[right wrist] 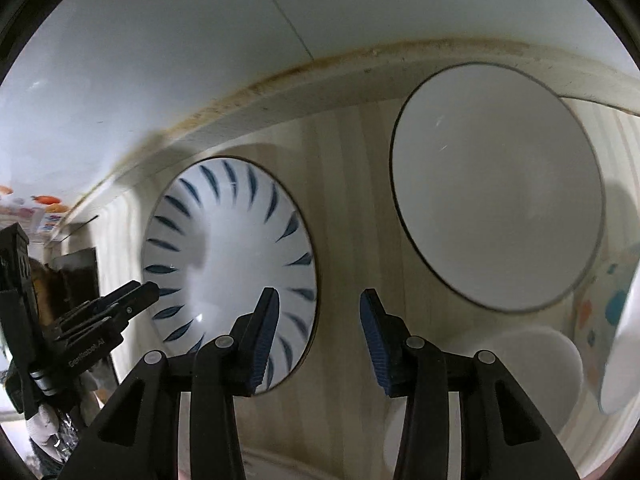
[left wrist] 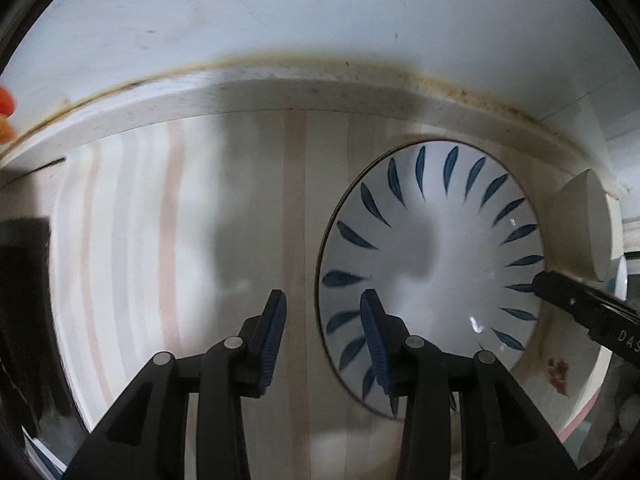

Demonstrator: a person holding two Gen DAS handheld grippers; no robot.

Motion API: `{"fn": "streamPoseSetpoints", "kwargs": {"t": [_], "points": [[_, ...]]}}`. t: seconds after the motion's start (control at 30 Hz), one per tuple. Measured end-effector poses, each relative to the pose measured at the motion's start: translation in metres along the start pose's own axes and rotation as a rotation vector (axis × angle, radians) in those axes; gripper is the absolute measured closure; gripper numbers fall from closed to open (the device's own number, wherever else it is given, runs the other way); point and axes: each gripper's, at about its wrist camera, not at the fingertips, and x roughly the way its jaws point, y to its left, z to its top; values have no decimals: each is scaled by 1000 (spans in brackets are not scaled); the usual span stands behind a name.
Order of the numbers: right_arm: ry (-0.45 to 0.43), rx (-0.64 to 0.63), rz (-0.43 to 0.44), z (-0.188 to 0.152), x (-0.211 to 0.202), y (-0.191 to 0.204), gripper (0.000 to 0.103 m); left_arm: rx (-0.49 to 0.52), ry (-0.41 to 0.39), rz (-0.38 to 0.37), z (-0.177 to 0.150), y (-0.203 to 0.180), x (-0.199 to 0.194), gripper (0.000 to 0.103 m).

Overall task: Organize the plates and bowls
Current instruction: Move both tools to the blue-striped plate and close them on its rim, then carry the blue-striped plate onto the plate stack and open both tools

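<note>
A white bowl with blue leaf marks (left wrist: pixel 432 252) lies on a pale striped surface; it also shows in the right wrist view (right wrist: pixel 232 256). My left gripper (left wrist: pixel 324 340) is open and empty, its right finger over the bowl's near-left rim. My right gripper (right wrist: pixel 320 336) is open and empty, its left finger over that bowl's right rim. A plain white bowl (right wrist: pixel 496 188) lies to the right. Each gripper shows in the other's view, the right one (left wrist: pixel 580 312) and the left one (right wrist: pixel 116 308).
A white wall (left wrist: pixel 320 12) with a stained raised ledge (left wrist: pixel 280 80) runs along the back. Smaller white dishes (right wrist: pixel 536 364) and a cup with coloured spots (right wrist: pixel 604 312) sit at the right. A dark opening (left wrist: pixel 24 320) is at the left.
</note>
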Motion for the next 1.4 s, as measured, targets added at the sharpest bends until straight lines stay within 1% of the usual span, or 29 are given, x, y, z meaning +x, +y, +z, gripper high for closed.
{"fn": "streamPoseSetpoints", "kwargs": {"t": [0.03,0.07,0.1,0.13,0.17,0.2,0.23,0.3,0.33,0.5,0.67,0.77,0.87,0.97,1.13,1.27,1.4], "points": [[-14,-13,-13,0,2,2,62,7,-4,-9,0,-2,2,78],[-20,-18,-24,3,4,3,64,13,-12,-17,1,-4,2,81],[-22,-20,-38,4,5,4,69,22,-18,-9,2,-6,3,82],[-22,-21,-36,5,7,3,82,28,-22,0,2,-8,3,82],[-19,-26,-23,6,9,4,89,27,-25,4,1,-10,3,82],[-4,-25,-7,6,12,4,93,25,-25,8,0,-11,3,82],[2,-26,-8,3,12,6,93,26,-27,11,0,-12,2,82],[-18,-53,-41,0,11,9,93,32,-35,13,-3,-15,-1,82],[-19,-55,-44,-2,12,9,93,35,-40,13,-5,-17,-5,82],[-15,-41,-6,-11,7,7,93,49,-71,5,-23,-19,-31,82],[-39,-58,27,-26,-22,9,93,58,-109,-9,-42,-23,-62,82],[-65,-72,50,-40,-46,10,93,70,-133,-9,-57,-26,-82,82],[-94,-93,58,-58,-73,11,93,83,-154,-17,-74,-26,-100,82],[-111,-108,63,-81,-97,8,93,97,-173,-19,-97,-38,-119,82],[-111,-123,76,-124,-119,5,93,110,-186,-30,-132,-44,-140,82],[-90,-120,90,-161,-118,2,93,122,-171,-32,-160,-49,-139,82],[-47,-99,106,-196,-104,-12,93,129,-126,-30,-188,-50,-123,82]]}}
